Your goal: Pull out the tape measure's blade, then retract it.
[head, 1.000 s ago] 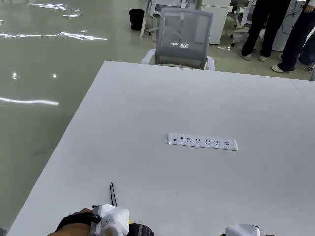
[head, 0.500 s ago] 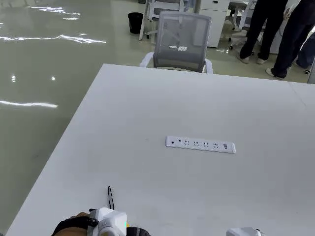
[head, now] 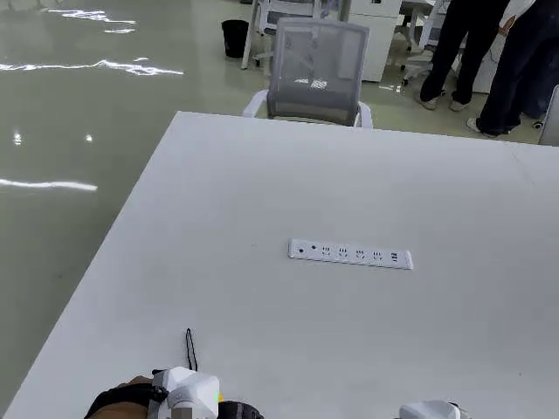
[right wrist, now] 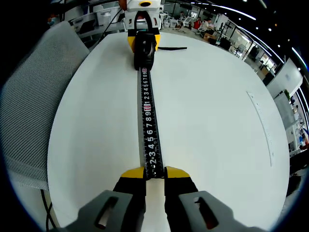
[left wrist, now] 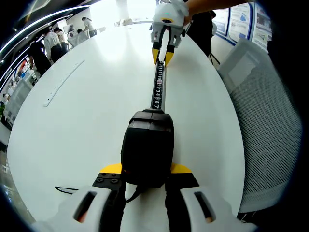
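The black tape measure case (left wrist: 147,145) lies on the white table (left wrist: 87,111), with my left gripper (left wrist: 147,169) shut on it between yellow-tipped jaws. Its blade (left wrist: 158,89) runs out flat along the table to my right gripper (left wrist: 164,54). In the right gripper view, my right gripper (right wrist: 154,172) is shut on the blade (right wrist: 148,130) near its tip, and the case (right wrist: 144,48) sits at the far end. A thin black wrist strap (head: 189,349) trails from the case. Seen from the head, the left gripper (head: 188,397) and right gripper (head: 428,410) peek over the table's near edge.
A white power strip (head: 349,254) lies mid-table. A grey mesh chair (head: 314,74) stands at the far edge, with a black bin (head: 234,37) and standing people (head: 489,61) beyond. Another mesh chair (left wrist: 270,121) is beside the near edge.
The head camera has shifted slightly. Both grippers stay low at the table's near edge, with no visible move of the things.
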The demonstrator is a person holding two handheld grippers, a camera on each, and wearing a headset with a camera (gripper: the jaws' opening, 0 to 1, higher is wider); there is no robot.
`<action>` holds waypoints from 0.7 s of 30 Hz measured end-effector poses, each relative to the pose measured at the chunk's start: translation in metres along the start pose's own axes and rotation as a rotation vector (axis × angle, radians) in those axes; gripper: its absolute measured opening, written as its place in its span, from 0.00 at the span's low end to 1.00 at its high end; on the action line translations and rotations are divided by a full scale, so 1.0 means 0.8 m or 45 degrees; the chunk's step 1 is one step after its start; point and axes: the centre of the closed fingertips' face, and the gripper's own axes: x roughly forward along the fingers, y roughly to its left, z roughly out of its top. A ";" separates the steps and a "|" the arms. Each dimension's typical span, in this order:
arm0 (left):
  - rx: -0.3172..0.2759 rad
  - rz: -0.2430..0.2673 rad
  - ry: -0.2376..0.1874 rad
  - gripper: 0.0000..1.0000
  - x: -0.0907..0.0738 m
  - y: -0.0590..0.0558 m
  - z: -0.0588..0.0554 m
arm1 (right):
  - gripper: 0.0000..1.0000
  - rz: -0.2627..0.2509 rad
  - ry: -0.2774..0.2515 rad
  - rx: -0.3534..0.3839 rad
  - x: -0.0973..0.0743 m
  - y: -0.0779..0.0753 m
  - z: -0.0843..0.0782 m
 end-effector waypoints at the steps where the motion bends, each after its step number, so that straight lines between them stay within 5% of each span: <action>1: -0.001 0.001 0.000 0.27 0.000 0.000 0.000 | 0.12 -0.001 0.000 -0.004 0.001 -0.001 -0.001; 21: -0.004 0.002 0.000 0.27 0.000 0.001 0.001 | 0.12 -0.004 0.014 -0.004 -0.005 -0.003 -0.012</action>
